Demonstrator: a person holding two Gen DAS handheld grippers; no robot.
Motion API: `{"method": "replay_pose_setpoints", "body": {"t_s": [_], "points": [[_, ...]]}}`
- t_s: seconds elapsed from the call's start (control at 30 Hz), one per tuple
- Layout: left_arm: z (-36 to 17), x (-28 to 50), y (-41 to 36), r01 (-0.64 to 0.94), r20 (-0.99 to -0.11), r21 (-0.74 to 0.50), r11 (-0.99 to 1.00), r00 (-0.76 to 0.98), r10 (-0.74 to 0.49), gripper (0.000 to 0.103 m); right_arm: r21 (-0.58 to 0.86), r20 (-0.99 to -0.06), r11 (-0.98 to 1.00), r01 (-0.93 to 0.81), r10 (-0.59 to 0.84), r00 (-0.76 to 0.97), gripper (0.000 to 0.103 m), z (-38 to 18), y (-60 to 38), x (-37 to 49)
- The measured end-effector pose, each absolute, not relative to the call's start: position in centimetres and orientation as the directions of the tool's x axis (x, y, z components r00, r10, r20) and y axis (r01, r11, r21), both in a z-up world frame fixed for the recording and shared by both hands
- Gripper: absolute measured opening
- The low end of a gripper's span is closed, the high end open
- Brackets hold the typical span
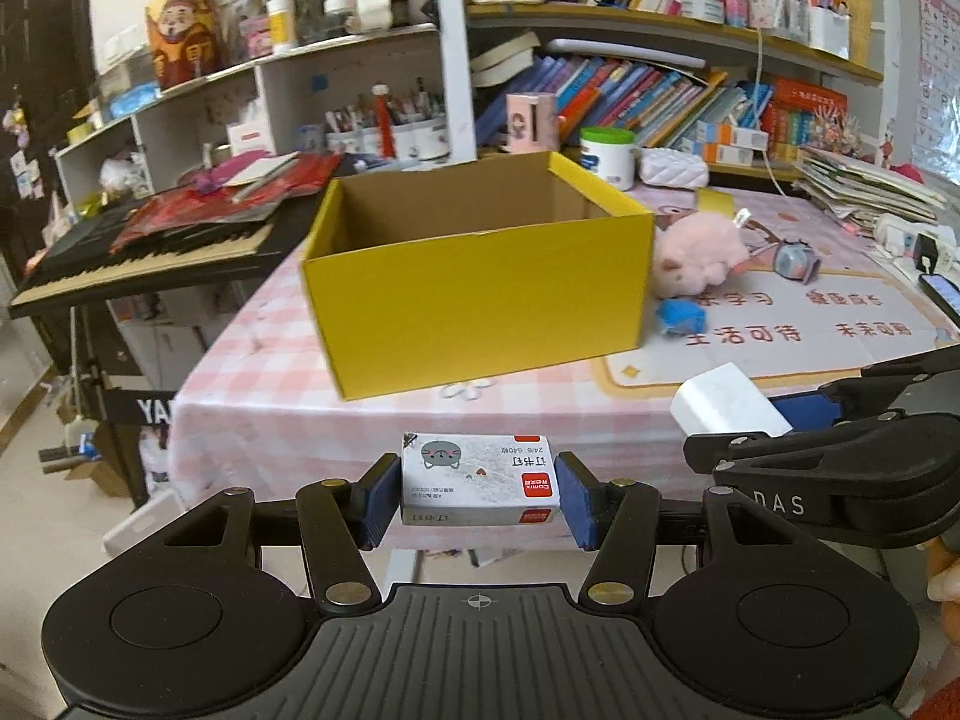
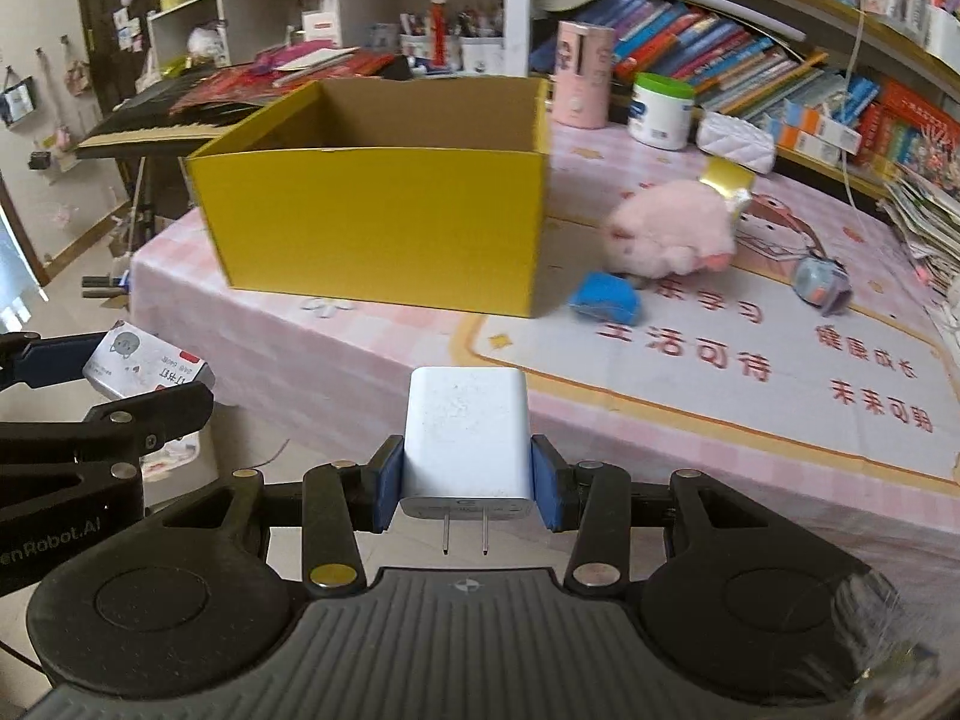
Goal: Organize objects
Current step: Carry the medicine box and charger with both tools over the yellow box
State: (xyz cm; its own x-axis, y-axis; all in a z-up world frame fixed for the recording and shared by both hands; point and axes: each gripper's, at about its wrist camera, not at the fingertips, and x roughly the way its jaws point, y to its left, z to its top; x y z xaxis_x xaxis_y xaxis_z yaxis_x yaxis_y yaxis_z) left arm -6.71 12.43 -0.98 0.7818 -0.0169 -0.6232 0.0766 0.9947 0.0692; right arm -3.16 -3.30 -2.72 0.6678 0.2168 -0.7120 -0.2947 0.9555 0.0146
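My left gripper point(image 1: 478, 489) grips the staples point(image 1: 480, 477), my right gripper point(image 2: 466, 483) grips the charger point(image 2: 467, 441), both raised to reach the open box point(image 1: 480, 294).

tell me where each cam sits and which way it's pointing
Left wrist: rides the left gripper, facing along its fingers at the yellow box on the table; the staple box is clamped, the right gripper at the right edge.
Right wrist: rides the right gripper, facing the same box from further right; it clamps the white charger.
Shared: box, pink plush, blue object.
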Motion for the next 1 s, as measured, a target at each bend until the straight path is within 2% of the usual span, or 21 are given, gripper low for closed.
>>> {"method": "replay_pose_setpoints", "body": {"t_s": [0.3,0.47,0.73,1.0], "points": [[-0.4,-7.8,14.8,0.013,-0.6,0.049,0.999,0.8,0.019,0.054,-0.008,-0.704,0.935,-0.355,0.247,0.665,0.041,-2.0,-0.1,-4.0],[0.7,-7.8,15.1,-0.006,-0.547,0.066,0.998,0.836,0.041,0.054,-0.008,-0.687,0.924,-0.382,0.272,0.674,0.041,-1.4,0.7,-3.8],[3.5,-5.0,14.8,-0.017,-0.435,0.085,0.996,0.899,0.052,0.054,-0.025,-0.596,0.926,-0.377,0.29,0.749,0.041,1.7,0.8,-1.5],[4.9,0.0,14.2,-0.025,-0.388,0.108,0.994,0.919,0.065,0.054,-0.039,-0.506,0.922,-0.385,0.314,0.803,0.041,4.8,0.5,4.0]]}}
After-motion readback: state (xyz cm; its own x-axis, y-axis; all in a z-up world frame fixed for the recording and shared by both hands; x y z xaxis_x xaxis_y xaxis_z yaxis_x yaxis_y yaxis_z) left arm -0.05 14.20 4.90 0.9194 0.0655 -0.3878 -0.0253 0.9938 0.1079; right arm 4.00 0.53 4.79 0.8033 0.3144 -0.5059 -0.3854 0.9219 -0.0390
